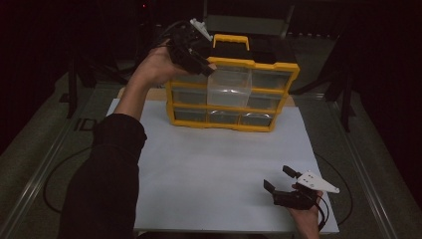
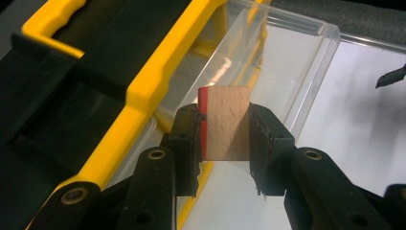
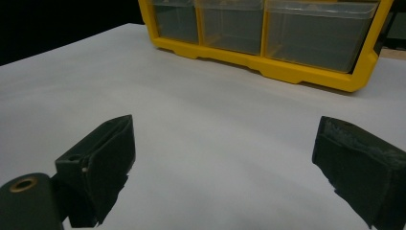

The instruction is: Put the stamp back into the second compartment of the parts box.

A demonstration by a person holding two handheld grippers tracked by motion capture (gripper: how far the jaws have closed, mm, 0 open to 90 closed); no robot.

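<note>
Left gripper [image 2: 225,143] clamps a wooden block [image 2: 226,123] above the pulled-out clear drawer [image 1: 229,85] at twelve o'clock; right gripper [image 1: 279,180], jaws wide, rests at five.

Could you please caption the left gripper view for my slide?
Left gripper holds a wooden block above the pulled-out clear drawer of the yellow organizer.

1. Left gripper [image 2: 225,139]: black jaws, brass-coloured pivot screws, ragged black pads.
2. Right gripper [image 1: 281,180]: black body, grey three-cornered plate, black cable.
3. Person's left arm: black sleeve [image 1: 107,174].

Dark room, white table top [image 1: 209,164], perhaps grey floor [image 1: 45,124]
</note>
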